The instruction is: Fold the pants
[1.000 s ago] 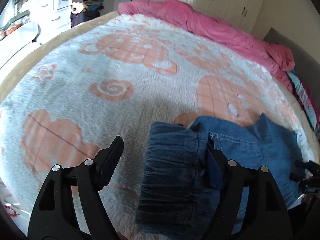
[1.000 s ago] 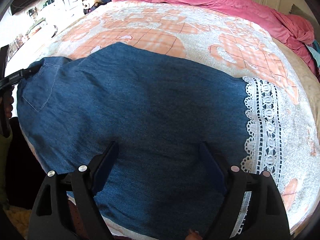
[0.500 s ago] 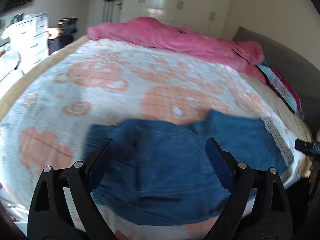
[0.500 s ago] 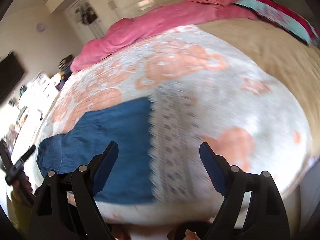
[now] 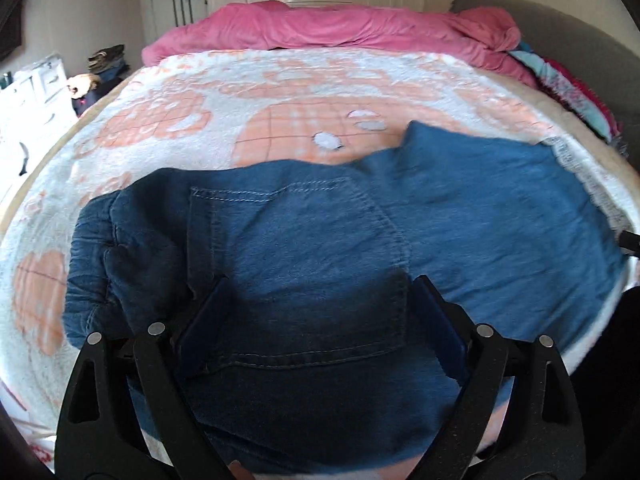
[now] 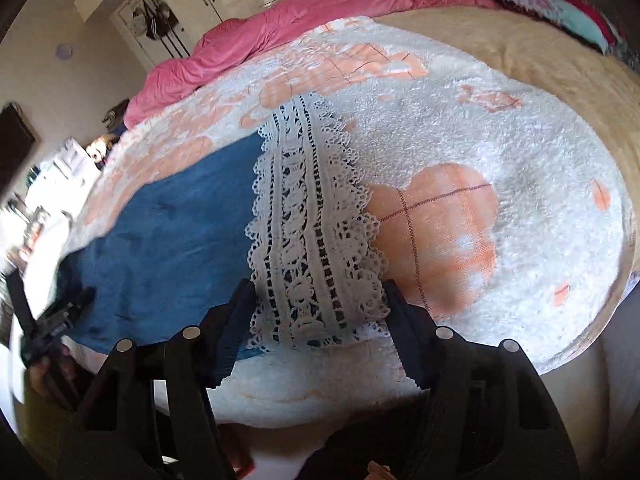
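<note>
Blue denim pants [image 5: 460,208] lie flat across the near edge of the bed, elastic waistband at the left, back pocket [image 5: 304,264] facing up. Their hem carries a white lace trim [image 6: 312,240]. My left gripper [image 5: 316,316] is open and empty, its jaws standing wide above the back pocket. My right gripper [image 6: 320,320] is open and empty, its jaws on either side of the near end of the lace trim. The blue leg [image 6: 180,220] stretches left of it. The left gripper also shows at the far left of the right wrist view [image 6: 60,320].
The pants rest on a fluffy white and orange blanket [image 5: 200,112] over a tan bed cover [image 6: 560,60]. A pink duvet [image 5: 360,28] is heaped at the bed's far side. White drawers [image 5: 28,96] stand left of the bed, wardrobes behind.
The left gripper let go of the waistband and now stands open over the flat back pocket. The right gripper swung from over the blue leg to the lace hem.
</note>
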Action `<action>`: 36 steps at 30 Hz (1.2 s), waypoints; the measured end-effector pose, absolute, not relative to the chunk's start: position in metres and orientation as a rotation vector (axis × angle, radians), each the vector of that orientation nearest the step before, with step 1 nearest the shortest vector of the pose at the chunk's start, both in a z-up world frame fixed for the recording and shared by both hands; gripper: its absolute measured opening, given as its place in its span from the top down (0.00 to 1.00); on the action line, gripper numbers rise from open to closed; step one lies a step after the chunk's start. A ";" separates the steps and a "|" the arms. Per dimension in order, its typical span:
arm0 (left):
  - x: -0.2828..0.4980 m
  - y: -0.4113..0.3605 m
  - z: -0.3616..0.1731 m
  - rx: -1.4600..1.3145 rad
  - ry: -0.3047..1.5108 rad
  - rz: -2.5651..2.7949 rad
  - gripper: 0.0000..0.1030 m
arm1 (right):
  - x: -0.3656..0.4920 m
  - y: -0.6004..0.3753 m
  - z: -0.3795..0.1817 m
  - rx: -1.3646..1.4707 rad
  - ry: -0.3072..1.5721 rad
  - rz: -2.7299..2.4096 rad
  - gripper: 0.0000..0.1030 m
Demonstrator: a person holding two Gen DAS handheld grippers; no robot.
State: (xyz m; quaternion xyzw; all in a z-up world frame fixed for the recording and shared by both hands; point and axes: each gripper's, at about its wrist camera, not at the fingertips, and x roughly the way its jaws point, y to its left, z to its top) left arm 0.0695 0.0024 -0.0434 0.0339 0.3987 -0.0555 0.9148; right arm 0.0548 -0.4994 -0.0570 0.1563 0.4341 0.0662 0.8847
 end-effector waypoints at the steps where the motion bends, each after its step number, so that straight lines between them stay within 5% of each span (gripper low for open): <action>1: 0.070 0.002 -0.043 0.080 0.820 -0.110 0.18 | 0.055 -0.495 -0.058 0.302 0.903 0.124 0.44; 4: 0.069 0.000 -0.045 0.103 0.818 -0.103 0.18 | 0.052 -0.490 -0.056 0.251 0.895 0.120 0.73; 10: 0.070 0.005 -0.044 0.077 0.823 -0.118 0.18 | 0.045 -0.479 -0.051 0.078 0.896 0.069 0.75; 17: 0.071 0.004 -0.046 0.078 0.822 -0.123 0.17 | 0.048 -0.490 -0.061 0.133 0.911 0.066 0.67; 21: 0.069 0.009 -0.040 0.041 0.806 -0.150 0.17 | 0.042 -0.505 -0.058 0.202 0.911 0.031 0.39; 36: 0.054 0.005 -0.015 0.017 0.705 -0.199 0.15 | 0.034 -0.451 -0.013 0.096 0.745 0.130 0.31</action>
